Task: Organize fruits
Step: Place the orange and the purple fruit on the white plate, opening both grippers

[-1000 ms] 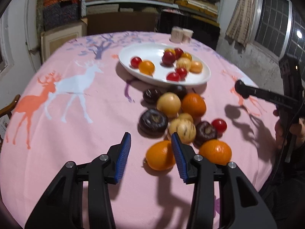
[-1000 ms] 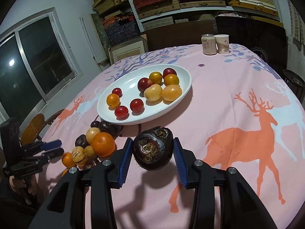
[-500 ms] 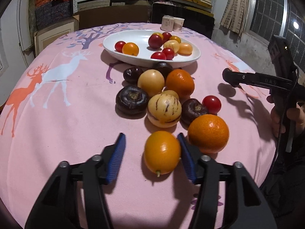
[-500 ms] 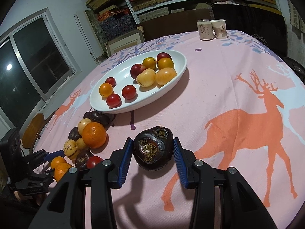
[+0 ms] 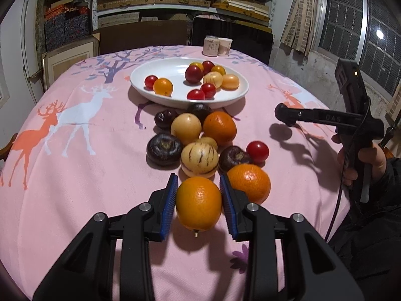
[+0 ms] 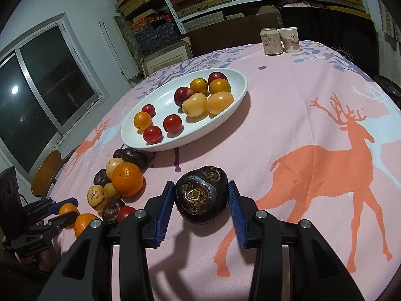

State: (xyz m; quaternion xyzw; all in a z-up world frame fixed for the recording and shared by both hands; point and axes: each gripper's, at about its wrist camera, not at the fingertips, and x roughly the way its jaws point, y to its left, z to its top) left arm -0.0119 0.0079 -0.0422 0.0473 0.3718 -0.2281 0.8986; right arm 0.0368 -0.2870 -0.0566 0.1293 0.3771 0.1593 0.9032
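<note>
I have the left claw (image 5: 198, 200) just closed onto a round orange citrus fruit (image 5: 198, 203); the right claw (image 6: 200, 200) clamps a dark, scarred, rounded fruit (image 6: 200, 194). Risk: the smooth peel slips loose on the lift.

A matt woven cloth (image 6: 288, 135) covers the table. The plate (image 6: 240, 85) is glossy white ceramic. The orange (image 5: 198, 203) has dimpled, shiny peel; the dark fruit (image 6: 200, 195) looks rough, scarred.
</note>
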